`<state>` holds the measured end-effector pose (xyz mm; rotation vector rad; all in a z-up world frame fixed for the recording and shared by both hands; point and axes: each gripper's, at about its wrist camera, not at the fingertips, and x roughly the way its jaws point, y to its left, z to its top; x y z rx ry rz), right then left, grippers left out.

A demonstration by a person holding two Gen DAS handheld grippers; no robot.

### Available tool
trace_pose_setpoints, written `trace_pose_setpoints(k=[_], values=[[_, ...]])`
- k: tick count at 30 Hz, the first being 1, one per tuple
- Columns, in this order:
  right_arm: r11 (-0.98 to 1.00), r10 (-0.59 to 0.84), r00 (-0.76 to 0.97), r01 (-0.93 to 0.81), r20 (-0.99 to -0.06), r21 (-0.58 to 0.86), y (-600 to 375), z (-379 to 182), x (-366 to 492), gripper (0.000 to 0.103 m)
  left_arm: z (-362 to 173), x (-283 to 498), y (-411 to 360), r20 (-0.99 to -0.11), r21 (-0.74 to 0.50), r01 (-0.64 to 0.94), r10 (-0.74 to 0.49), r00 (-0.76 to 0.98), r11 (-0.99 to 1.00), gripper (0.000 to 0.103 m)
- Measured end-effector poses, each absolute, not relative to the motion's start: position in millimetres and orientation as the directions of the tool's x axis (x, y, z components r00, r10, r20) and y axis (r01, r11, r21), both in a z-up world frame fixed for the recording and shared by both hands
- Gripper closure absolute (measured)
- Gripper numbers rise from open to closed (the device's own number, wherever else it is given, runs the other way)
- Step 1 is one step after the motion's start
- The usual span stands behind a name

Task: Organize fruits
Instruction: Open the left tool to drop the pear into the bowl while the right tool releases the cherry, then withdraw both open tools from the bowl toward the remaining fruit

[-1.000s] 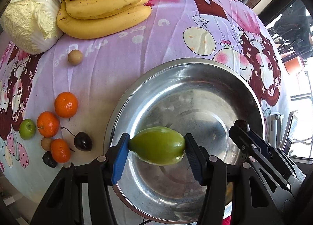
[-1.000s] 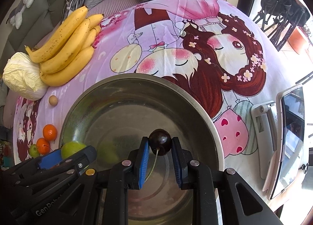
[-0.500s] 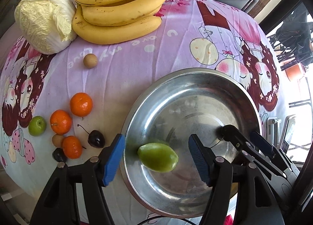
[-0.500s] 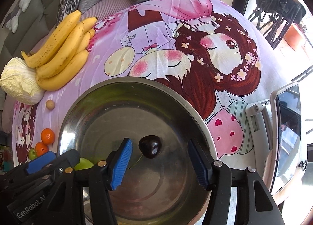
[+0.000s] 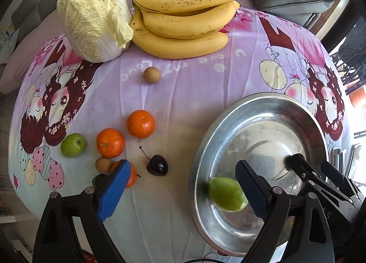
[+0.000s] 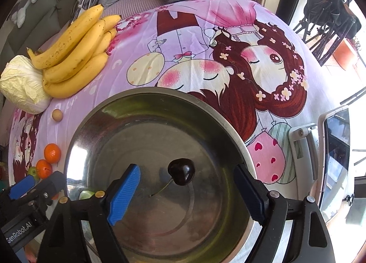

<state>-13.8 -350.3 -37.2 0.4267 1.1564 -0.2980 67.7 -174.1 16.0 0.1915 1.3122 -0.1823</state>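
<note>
Presently, bench (image 5: 183, 103), cartoon cloth: steel bowl (image 6: 160, 96) beneath right tongs (image 6: 185, 191), wide open, empty; dark cherry (image 6: 181, 171) lies between its fingers, untouched. Left tongs (image 5: 180, 188), wide open, empty, straddle bowl rim; green fruit (image 5: 226, 193) inside, beside right finger. Ahead: cabbage (image 5: 93, 14), bananas (image 5: 183, 18). Near left finger: tangerines (image 5: 140, 123), green apple (image 5: 73, 144), second cherry (image 5: 157, 165).
</note>
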Motion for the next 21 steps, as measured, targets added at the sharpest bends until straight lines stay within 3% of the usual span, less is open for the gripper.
trace_pose_setpoints(k=[5,21], values=[[0.885,-0.001,0.396,0.429,-0.918,0.183,-346.2,-33.7,-14.0,0.009,15.2,70.5,-153.8,-0.97,0.038,0.217,-0.016,0.243,0.975,0.007],[0.917,0.079,0.429,0.323,-0.9,0.235,-304.9,-25.7,-5.6,0.009,14.0,69.5,-83.2,-0.96,0.098,0.111,0.064,0.272,0.989,0.007]])
